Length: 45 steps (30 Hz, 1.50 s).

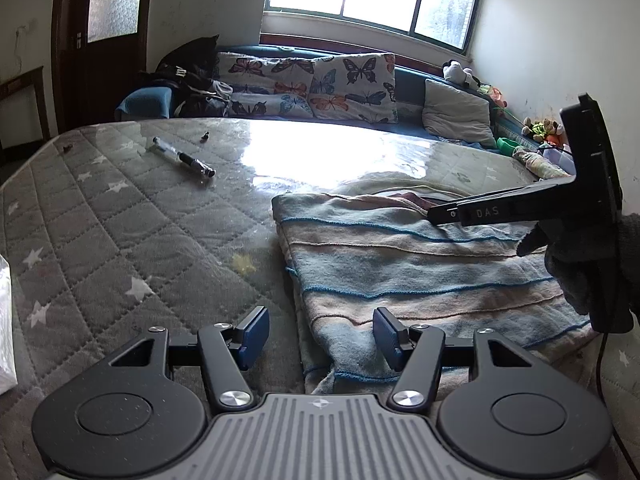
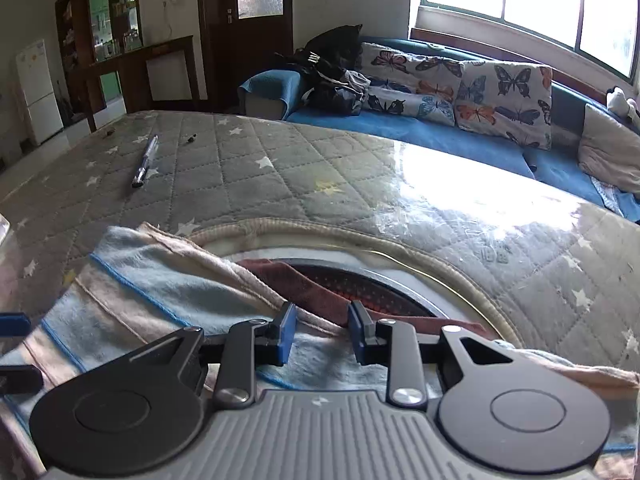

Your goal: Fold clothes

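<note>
A garment (image 1: 420,268) with pale blue and pink stripes lies on the quilted grey bed (image 1: 120,240). My left gripper (image 1: 320,336) is open low over the garment's near left edge, which runs between its blue pads without being pressed. In the left wrist view the right gripper (image 1: 434,216) comes in from the right in a gloved hand (image 1: 580,264), at the garment's far edge. In the right wrist view the right gripper (image 2: 322,332) is shut on a bunched fold of the garment (image 2: 160,280), beside a beige ribbed opening (image 2: 360,236) with dark red lining.
A pen (image 1: 184,157) and a small black bit (image 1: 206,136) lie on the bed's far left. Behind it are a blue sofa (image 2: 420,132) with butterfly cushions (image 1: 312,84), dark clothes (image 1: 192,76) and plush toys (image 1: 544,128). Something white (image 1: 6,320) sits at the left edge.
</note>
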Each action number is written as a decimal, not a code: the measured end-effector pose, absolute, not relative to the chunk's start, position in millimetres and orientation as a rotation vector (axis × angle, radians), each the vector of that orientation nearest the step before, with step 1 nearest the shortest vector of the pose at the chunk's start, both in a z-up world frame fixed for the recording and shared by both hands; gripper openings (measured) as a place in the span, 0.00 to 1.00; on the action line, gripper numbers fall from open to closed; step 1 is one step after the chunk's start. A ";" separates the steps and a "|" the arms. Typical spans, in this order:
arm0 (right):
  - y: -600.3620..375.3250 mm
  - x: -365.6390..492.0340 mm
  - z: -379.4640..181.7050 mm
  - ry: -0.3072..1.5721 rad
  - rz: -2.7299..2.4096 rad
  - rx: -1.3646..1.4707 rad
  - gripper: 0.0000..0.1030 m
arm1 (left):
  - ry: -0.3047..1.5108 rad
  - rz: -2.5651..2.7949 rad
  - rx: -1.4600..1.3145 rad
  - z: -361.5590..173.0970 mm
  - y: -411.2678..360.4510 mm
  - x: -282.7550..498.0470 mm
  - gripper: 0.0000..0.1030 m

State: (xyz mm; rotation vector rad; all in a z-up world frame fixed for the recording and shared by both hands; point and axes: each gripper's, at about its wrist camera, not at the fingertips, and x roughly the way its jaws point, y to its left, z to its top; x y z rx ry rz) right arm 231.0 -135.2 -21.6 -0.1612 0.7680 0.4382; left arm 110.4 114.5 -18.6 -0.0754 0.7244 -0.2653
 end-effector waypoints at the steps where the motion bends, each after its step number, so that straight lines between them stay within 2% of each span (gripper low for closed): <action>1: -136.3 227.8 -19.0 0.765 0.447 -0.162 0.28 | 0.723 -0.265 -0.078 -17.8 115.0 109.9 0.57; 5: -138.3 210.0 -9.5 0.748 0.487 -0.189 0.28 | 0.719 -0.268 -0.101 -14.5 117.2 106.9 0.54; 13: -132.9 159.5 -1.6 0.742 0.599 -0.250 0.28 | 0.762 -0.280 -0.141 -17.7 115.8 104.7 0.41; 15: -129.7 145.8 -1.3 0.743 0.624 -0.250 0.28 | 0.772 -0.278 -0.161 -18.7 117.5 105.8 0.41; 20: -115.2 111.5 -2.3 0.730 0.695 -0.298 0.28 | 0.786 -0.288 -0.198 -15.9 119.7 108.0 0.28; 29: -64.6 64.7 -6.6 0.650 0.850 -0.452 0.33 | 0.832 -0.312 -0.291 -14.1 132.8 120.4 0.21; 38: -16.1 40.6 -20.4 0.522 0.877 -0.621 0.37 | 0.860 -0.333 -0.357 -11.3 139.6 125.4 0.19; 41: -11.0 37.6 -24.4 0.484 0.837 -0.648 0.33 | 0.859 -0.339 -0.362 -9.4 140.8 126.2 0.19; 42: -11.9 38.1 -24.2 0.489 0.833 -0.640 0.29 | 0.860 -0.340 -0.362 -9.1 141.4 126.4 0.19; 43: -13.0 38.6 -23.9 0.496 0.831 -0.631 0.19 | 0.861 -0.340 -0.363 -8.9 142.2 126.6 0.19; 45: -17.4 40.2 -21.5 0.512 0.831 -0.603 0.10 | 0.856 -0.329 -0.370 -8.0 145.6 126.8 0.20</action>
